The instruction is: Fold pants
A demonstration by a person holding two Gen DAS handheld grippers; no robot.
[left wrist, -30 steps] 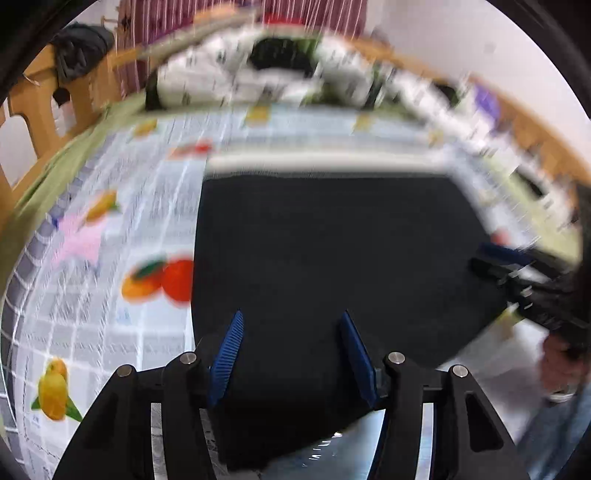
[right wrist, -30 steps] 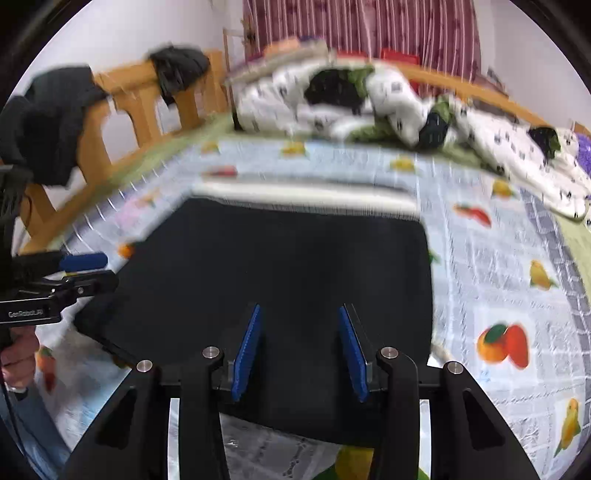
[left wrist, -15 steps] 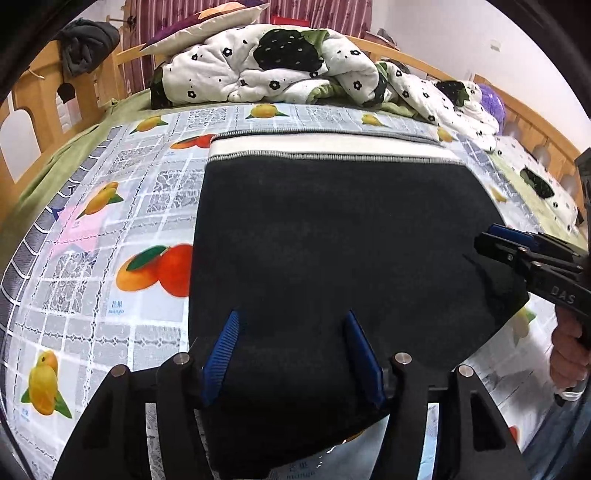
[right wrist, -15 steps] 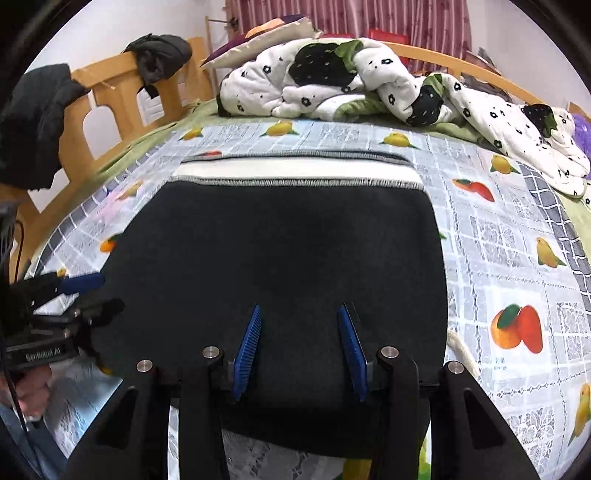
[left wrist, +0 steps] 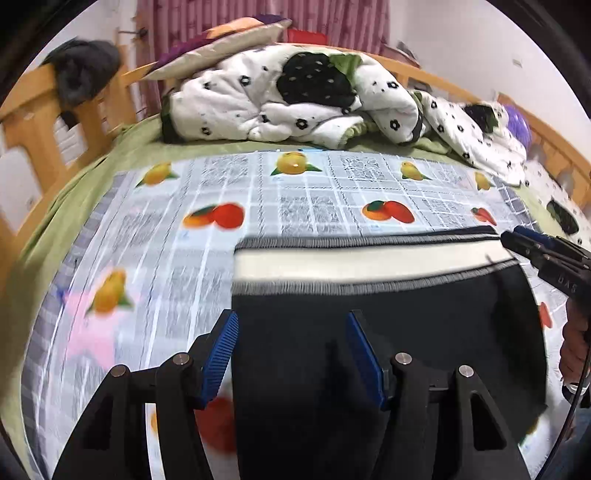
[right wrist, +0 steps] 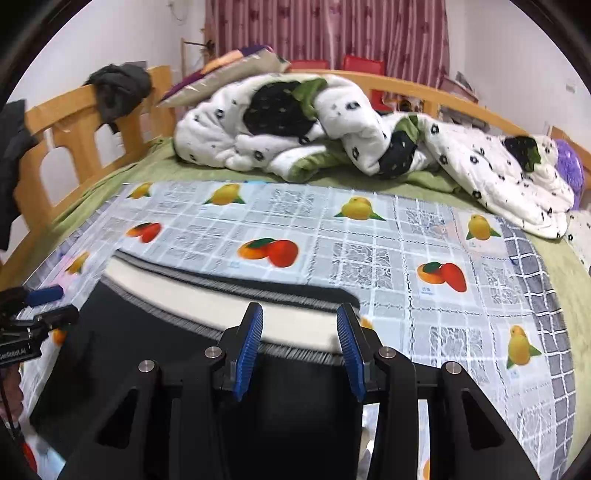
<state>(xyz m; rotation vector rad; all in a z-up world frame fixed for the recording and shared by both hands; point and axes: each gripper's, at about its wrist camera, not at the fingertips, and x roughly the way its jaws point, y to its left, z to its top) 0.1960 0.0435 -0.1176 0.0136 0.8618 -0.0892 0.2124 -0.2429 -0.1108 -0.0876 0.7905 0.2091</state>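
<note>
- Currently, the black pants (left wrist: pixel 388 332) are seen lying flat on the fruit-printed cloth (left wrist: pixel 314 192) spread over the bed, with the grey-edged white waistband (left wrist: pixel 351 262) at their far end.
- The left tool (left wrist: pixel 291 350) is held above the left edge of the pants; its blue pads (left wrist: pixel 219 354) are spread apart, and no fabric appears to be pressed between them, though the blur makes this uncertain.
- The right tool (right wrist: pixel 297 349) is held over the right end of the waistband, its jaws likewise parted and nothing seen pinched between them.
- From the left wrist view, the right tool is seen at the right edge, its tips close to the waistband's corner, with a hand (left wrist: pixel 574 343) behind it.
- A crumpled white quilt (right wrist: pixel 295 136) with black flowers is seen beyond the cloth, against the wooden bed rail (right wrist: pixel 74 122).
- A dark garment (right wrist: pixel 118 88) is draped over that rail, and striped red curtains (right wrist: pixel 332 33) are hung behind.
</note>
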